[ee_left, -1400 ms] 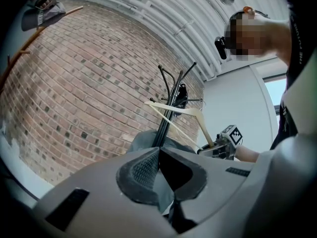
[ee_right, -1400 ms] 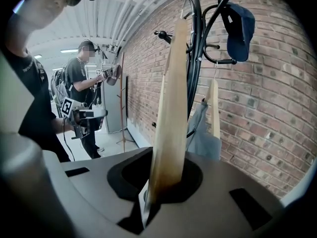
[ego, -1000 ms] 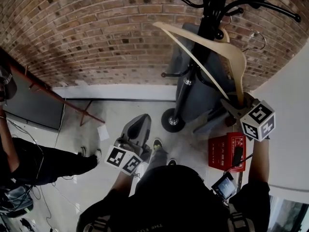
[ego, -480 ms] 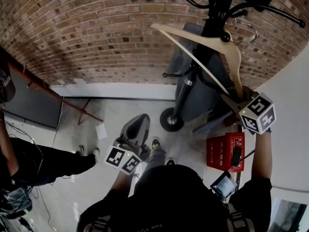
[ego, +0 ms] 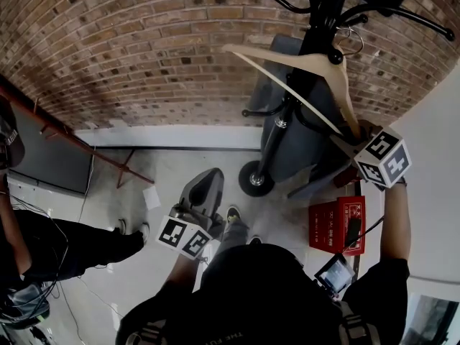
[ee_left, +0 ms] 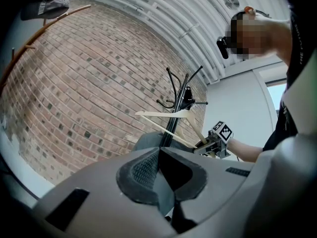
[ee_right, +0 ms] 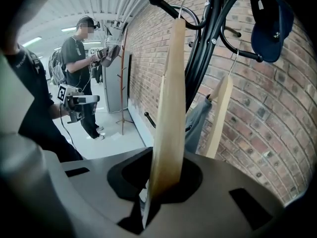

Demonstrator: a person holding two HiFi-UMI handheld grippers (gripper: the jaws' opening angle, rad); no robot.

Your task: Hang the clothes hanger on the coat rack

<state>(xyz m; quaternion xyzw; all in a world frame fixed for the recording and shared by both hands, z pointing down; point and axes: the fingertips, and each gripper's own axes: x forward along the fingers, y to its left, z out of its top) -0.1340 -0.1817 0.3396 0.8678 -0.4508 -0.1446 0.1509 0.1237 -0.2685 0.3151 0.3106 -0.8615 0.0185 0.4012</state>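
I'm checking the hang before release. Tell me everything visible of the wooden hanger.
The wooden hanger is pale, bare and triangular: two sloped shoulders, a straight bottom bar, a wire hook on top. The right gripper is shut on one corner, holding it tilted beside the black coat rack. Its hook is near an upper peg; whether it hangs there is unclear.

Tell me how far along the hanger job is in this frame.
Done: the wooden hanger is picked up, its end clamped in the right tool, and raised to the coat rack. In hand: its metal hook is at a rack arm; whether it is seated I cannot tell. Left: settle the hook, release. The left tool is shut and empty.
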